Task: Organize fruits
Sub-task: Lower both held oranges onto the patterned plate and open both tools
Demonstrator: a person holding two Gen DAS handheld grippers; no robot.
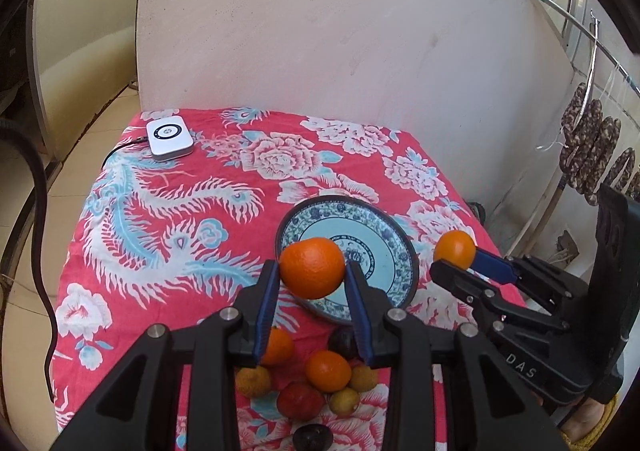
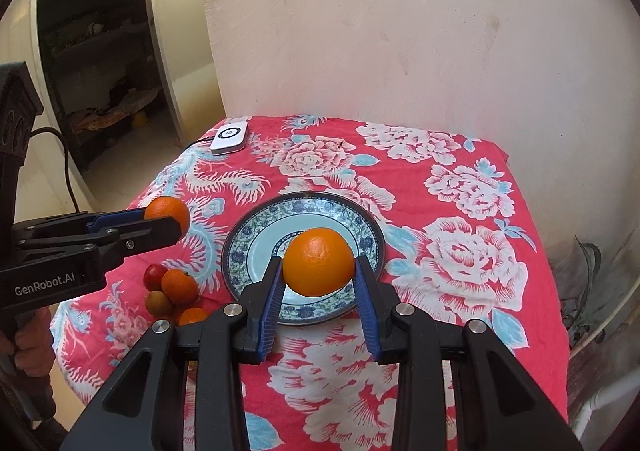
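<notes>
My left gripper (image 1: 312,268) is shut on a large orange (image 1: 312,265), held in the air over the near left rim of the blue-patterned plate (image 1: 384,251). To its right, my right gripper (image 1: 456,257) is shut on a second orange (image 1: 455,247) beside the plate. In the right wrist view that gripper (image 2: 319,263) holds its orange (image 2: 319,259) above the plate (image 2: 248,227), which has nothing lying on it. The left gripper (image 2: 164,218) and its orange (image 2: 167,209) show at the left. A pile of fruit (image 1: 320,379) (image 2: 172,287) lies on the cloth beneath the left gripper.
The table wears a red floral cloth (image 2: 460,251) and stands against a pale wall. A white device (image 1: 169,139) (image 2: 229,137) with a cable sits at the far left corner. Dried sausages (image 1: 592,147) hang at the right. A hand (image 2: 32,343) grips the left handle.
</notes>
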